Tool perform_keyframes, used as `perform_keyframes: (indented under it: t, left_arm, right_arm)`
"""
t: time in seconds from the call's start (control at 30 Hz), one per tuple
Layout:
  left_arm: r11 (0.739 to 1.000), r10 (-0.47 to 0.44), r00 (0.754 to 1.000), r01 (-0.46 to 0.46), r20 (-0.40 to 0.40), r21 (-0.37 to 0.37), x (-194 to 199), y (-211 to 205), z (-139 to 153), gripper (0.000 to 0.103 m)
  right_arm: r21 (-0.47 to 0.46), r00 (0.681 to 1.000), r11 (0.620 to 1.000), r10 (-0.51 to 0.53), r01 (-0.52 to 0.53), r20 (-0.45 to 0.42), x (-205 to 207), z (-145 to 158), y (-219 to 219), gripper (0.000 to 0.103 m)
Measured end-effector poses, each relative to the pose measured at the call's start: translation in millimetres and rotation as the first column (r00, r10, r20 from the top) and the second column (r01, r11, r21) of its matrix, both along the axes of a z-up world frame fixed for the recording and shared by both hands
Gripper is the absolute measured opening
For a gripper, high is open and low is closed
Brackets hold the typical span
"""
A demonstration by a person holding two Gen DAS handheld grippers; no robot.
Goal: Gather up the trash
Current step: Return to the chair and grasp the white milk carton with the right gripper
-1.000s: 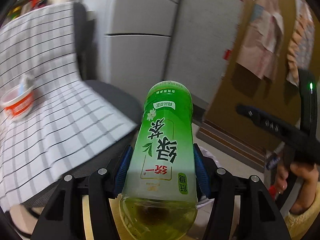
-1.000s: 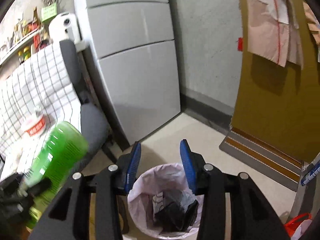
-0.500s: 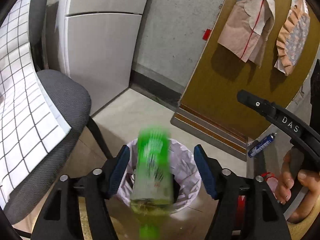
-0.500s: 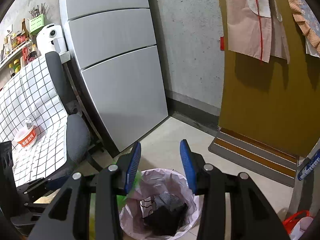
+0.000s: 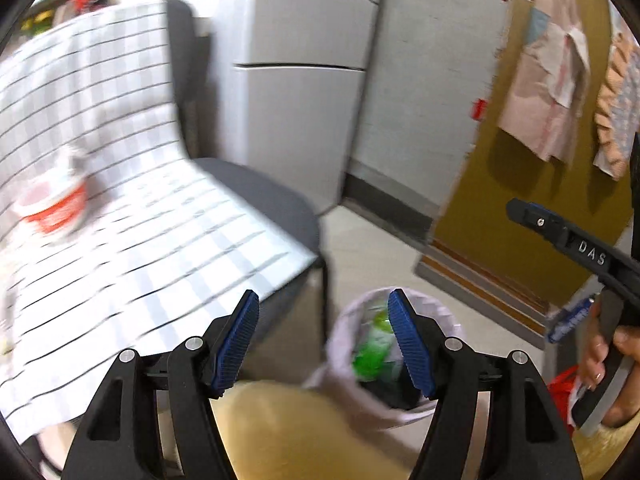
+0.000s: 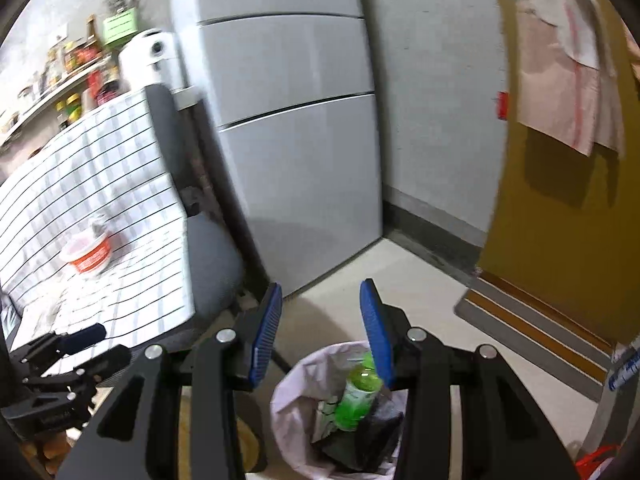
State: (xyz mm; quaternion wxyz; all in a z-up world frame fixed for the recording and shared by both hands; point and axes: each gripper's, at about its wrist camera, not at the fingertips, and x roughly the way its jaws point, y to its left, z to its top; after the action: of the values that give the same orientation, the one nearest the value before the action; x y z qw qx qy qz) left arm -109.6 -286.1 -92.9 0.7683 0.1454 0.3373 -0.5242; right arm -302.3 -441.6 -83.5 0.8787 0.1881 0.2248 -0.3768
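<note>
Green bottle (image 6: 357,396) in lined bin (image 6: 296,384), below both empty, parted grippers (image 5: 323,342) (image 6: 320,330).

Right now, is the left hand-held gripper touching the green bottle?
Apart. In the left wrist view the left hand-held gripper is open and empty, and the green bottle lies below in the trash bin, as the right wrist view shows.

My left gripper (image 5: 323,322) hangs with its blue-padded jaws spread wide, nothing between them, filling the lower middle of its own view. My right gripper (image 6: 320,318) is parted too and empty, low and centered in its view. At the right edge of the left view, my right hand (image 5: 612,364) wraps around its black handle.
</note>
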Motion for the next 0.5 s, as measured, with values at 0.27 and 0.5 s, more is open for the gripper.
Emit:
perform_keyframes:
  t: [0.27, 0.5]
  left_arm:
    - [0.973, 0.221, 0.974, -0.223, 0.038, 0.052, 47.6, 80.0, -4.9, 0.076]
    - [0.906, 0.416, 0.909, -0.418, 0.034, 0.069, 98.8, 146.0, -3.1, 0.076]
  right_arm:
    - [0.03, 0.97, 0.97, 0.241, -0.24, -0.034, 82.5, 0.3, 42.3, 0.05]
    - [0.029, 0.906, 0.908, 0.419, -0.418, -0.069, 155.2, 6.0, 84.3, 0.054]
